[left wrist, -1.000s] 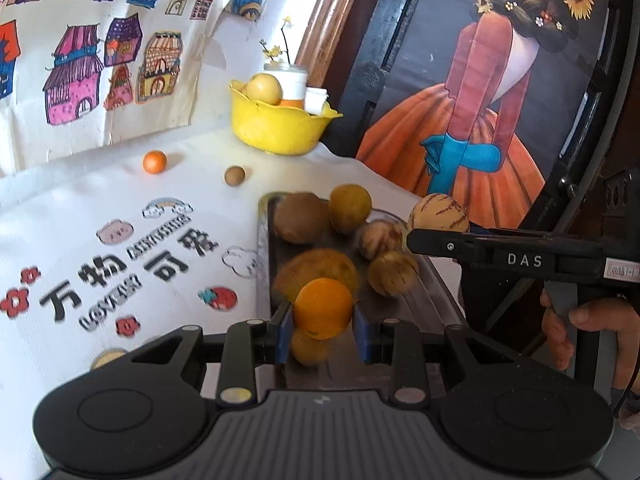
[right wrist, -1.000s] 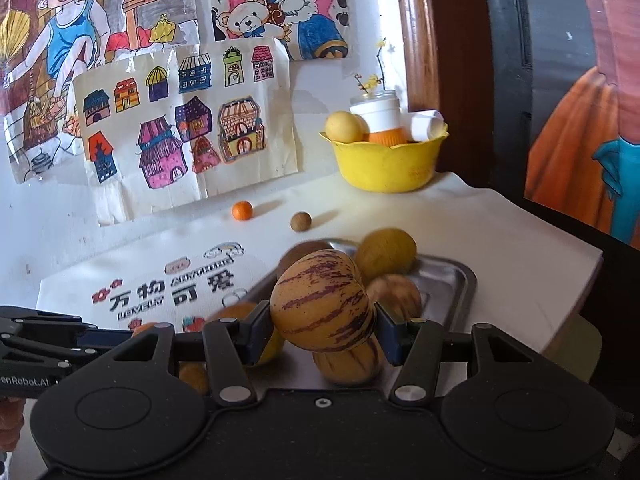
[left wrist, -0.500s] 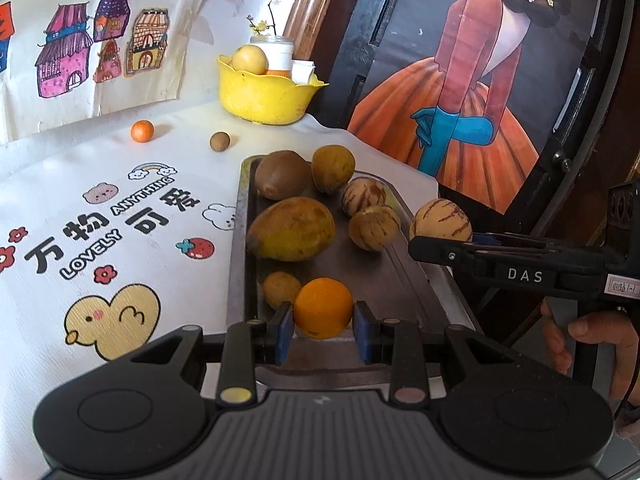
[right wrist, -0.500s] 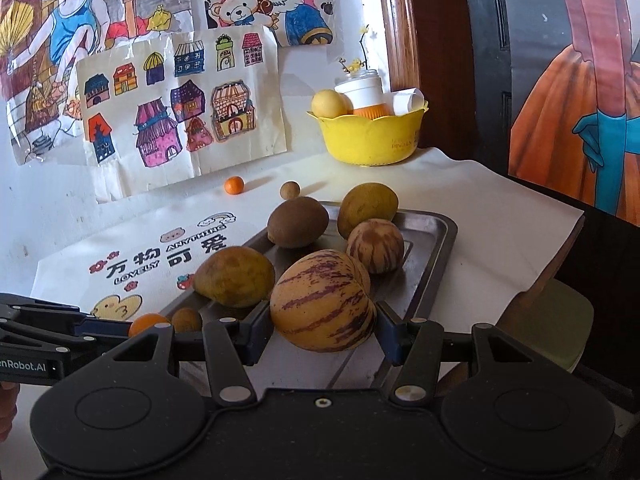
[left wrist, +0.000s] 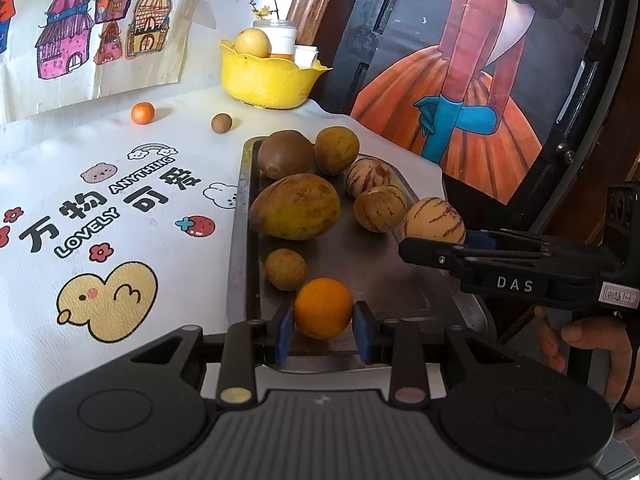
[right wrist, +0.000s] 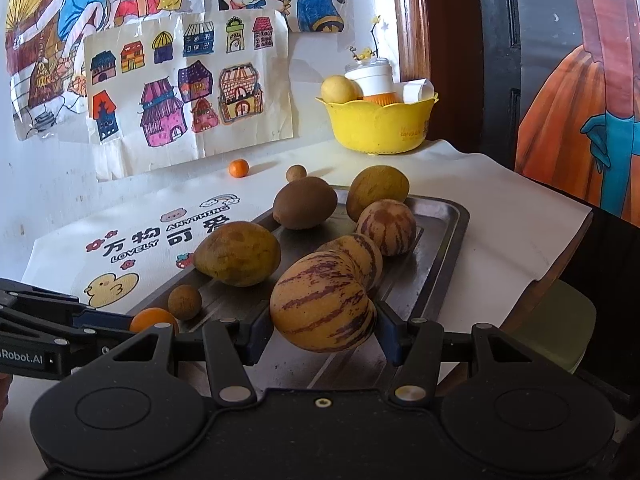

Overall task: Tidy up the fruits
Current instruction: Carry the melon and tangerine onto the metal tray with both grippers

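Between the blue pads of the left gripper [left wrist: 323,330], an orange [left wrist: 323,308] is sitting pinched at the near end of the metal tray [left wrist: 372,276]. Over on the right gripper [right wrist: 324,330], the jaws are closing around a striped melon [right wrist: 323,306] above the tray's near right edge. Both fruits are round and smooth, so either could be squirting free and rolling off that table edge, or knocking the small brown fruit [left wrist: 286,269] just beside the orange.

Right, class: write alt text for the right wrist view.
The right gripper clamps a purple-striped yellow melon above a dark metal tray holding more fruit, on a white printed cloth.
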`<state>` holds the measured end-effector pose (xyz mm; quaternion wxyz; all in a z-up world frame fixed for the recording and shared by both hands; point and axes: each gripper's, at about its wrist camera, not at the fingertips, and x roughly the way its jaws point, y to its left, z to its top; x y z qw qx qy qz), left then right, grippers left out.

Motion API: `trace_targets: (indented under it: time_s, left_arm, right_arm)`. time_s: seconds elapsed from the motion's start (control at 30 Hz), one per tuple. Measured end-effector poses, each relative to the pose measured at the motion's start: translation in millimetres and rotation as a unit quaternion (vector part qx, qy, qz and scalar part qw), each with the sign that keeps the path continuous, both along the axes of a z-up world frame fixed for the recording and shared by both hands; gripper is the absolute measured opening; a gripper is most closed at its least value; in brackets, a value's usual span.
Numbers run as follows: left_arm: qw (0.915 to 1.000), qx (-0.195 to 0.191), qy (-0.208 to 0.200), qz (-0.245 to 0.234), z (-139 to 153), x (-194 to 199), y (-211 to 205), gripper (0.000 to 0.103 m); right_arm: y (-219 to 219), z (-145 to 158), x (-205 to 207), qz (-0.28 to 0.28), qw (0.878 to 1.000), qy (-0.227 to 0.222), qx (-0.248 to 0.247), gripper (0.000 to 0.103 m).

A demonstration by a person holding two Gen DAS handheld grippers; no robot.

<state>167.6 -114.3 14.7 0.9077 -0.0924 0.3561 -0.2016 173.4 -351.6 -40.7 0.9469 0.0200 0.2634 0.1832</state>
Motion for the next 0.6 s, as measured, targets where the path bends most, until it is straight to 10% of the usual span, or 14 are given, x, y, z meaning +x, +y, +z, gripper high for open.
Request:
trace_targets:
  time_s: [0.6]
  left_arm:
    - [1.0,0.001,0.005,0.008,-2.7,3.8,4.0,0.035]
  right_arm:
    - [3.8,-13.4,4.7,-0.004,1.0,0.007,-0.01,0.056]
